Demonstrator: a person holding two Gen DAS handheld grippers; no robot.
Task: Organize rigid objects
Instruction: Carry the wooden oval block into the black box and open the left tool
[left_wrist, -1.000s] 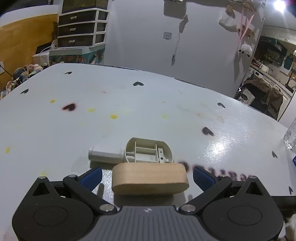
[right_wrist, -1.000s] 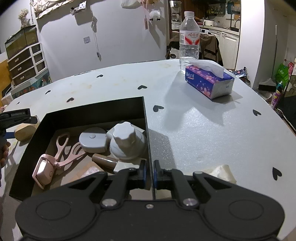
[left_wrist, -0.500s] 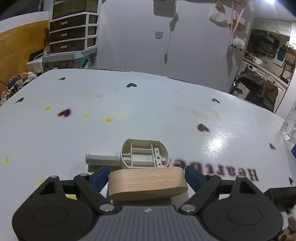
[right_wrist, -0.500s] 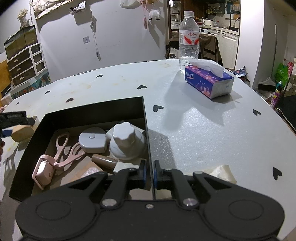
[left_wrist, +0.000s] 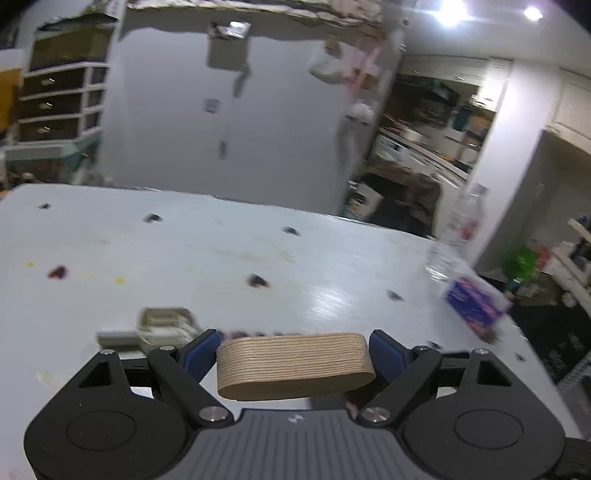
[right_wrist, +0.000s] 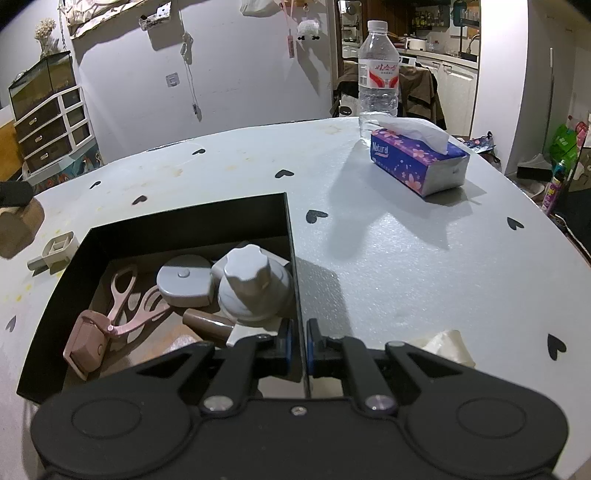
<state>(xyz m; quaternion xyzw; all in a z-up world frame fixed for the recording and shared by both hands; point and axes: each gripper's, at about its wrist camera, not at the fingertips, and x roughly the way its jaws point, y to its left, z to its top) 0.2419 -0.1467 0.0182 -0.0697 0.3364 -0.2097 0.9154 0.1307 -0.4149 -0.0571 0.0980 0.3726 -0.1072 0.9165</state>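
Left gripper (left_wrist: 293, 352) is clamping the wooden block (left_wrist: 293, 365) lengthwise, block sitting at lower centre of the left wrist view, apparently lifted off the desk (left_wrist: 258, 258). Right gripper (right_wrist: 299, 341) is pinching the right wall of the black box (right_wrist: 184, 216), bottom centre of the right wrist view, bracing it. Box is already holding a pink curler (right_wrist: 110, 317), a grey round case (right_wrist: 184, 280) and a grey knob (right_wrist: 251, 288). Beige plastic part (right_wrist: 55, 251) is lying on the desk just left of the box. Advice: carry the block level over the box's left wall, lower into the free space at its left, release only once low, right gripper holding the box firm.
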